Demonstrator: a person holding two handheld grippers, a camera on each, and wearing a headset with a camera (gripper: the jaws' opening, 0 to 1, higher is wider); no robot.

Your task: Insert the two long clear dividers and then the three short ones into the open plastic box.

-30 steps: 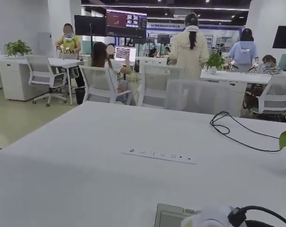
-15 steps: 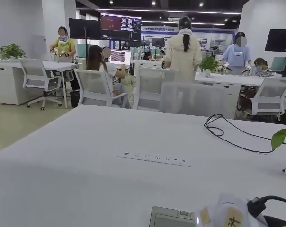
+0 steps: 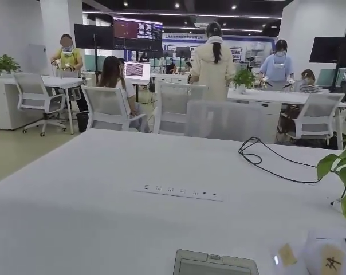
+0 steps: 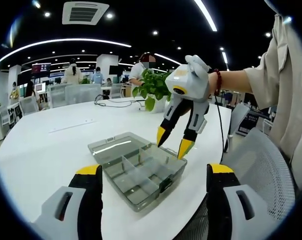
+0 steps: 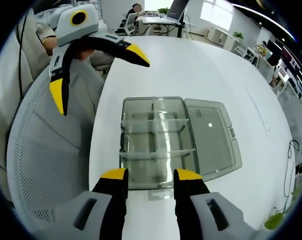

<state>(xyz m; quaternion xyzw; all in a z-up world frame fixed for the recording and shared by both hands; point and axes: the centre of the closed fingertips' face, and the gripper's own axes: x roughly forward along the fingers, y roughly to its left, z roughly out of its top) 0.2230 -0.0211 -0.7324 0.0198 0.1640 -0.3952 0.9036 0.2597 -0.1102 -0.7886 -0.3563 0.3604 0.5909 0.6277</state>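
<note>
The clear plastic box (image 4: 136, 169) lies open on the white table, its lid (image 4: 111, 146) folded flat beside it. Clear dividers (image 5: 153, 137) stand inside and split the box (image 5: 158, 145) into several compartments. My left gripper (image 4: 154, 170) is open wide, its jaws on either side of the box's near end with nothing between them. My right gripper (image 5: 151, 175) is open and empty, just above the box's near edge. Across the box, each gripper faces the other: the right gripper (image 4: 173, 141) hovers over the far corner, the left gripper (image 5: 98, 75) hangs beyond the table edge. The lid (image 3: 216, 264) shows in the head view.
A white mesh chair (image 5: 46, 150) stands against the table edge by the box. On the table are a potted plant (image 4: 153, 90), a looped black cable (image 3: 264, 157) and a flush power strip (image 3: 179, 192). Several people and desks are in the background. A gripper's white body (image 3: 325, 258) is at the lower right.
The head camera has turned, shifting the room left. The white gripper body at the bottom of the head view has moved right, away from the box lid's edge.
</note>
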